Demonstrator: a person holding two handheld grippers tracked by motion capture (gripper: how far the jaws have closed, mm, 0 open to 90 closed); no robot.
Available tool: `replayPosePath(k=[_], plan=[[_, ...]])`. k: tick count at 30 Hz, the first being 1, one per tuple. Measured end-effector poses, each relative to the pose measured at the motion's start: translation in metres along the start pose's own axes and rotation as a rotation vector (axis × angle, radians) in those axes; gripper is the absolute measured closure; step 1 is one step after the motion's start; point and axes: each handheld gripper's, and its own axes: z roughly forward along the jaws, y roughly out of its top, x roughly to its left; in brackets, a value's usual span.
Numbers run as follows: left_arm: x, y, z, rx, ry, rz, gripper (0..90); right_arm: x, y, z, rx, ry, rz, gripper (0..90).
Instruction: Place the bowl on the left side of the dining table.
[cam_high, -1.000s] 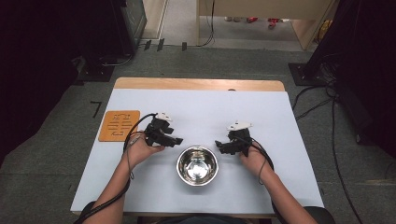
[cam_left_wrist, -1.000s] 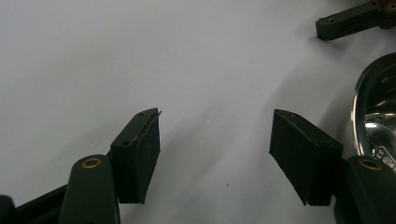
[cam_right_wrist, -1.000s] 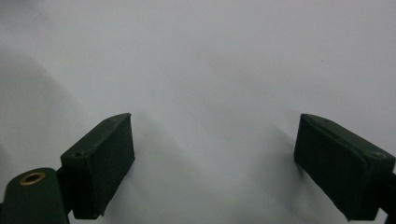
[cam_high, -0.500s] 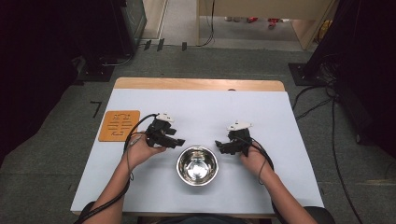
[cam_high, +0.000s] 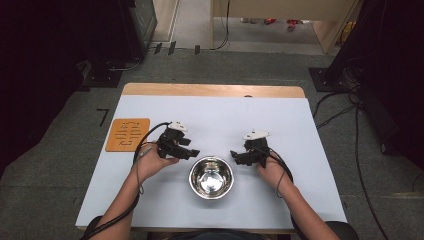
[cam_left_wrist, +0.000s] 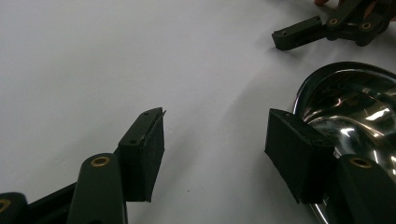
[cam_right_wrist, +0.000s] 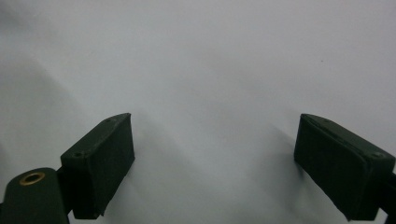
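A shiny steel bowl (cam_high: 211, 177) stands empty near the table's front edge, between my two hands. My left gripper (cam_high: 192, 152) lies just left of the bowl, pointing toward it, jaws open with nothing between them. In the left gripper view, that gripper (cam_left_wrist: 215, 144) frames bare table, and the bowl's rim (cam_left_wrist: 355, 98) sits right behind the right-hand jaw. My right gripper (cam_high: 234, 156) rests just right of the bowl, pointing left. The right gripper view shows this gripper (cam_right_wrist: 215, 154) wide open over bare white surface. Its jaw tip (cam_left_wrist: 299, 37) appears far off in the left gripper view.
The white table top (cam_high: 215, 120) has a wooden strip along its far edge. An orange flat board (cam_high: 127, 134) with cut-out marks lies at the table's left side. Cables trail from both grippers along the forearms. Dark equipment and floor cables surround the table.
My left gripper has crept slightly toward the bowl. The right gripper and the bowl have kept still.
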Motion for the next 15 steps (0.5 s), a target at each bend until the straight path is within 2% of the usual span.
replayPosePath(k=[15], plan=[[-0.0105,0.0044,-0.0001,-0.015,-0.020,0.019,38.4,0.0000,0.0000,0.0000,0.000,0.000,0.000,11.8]])
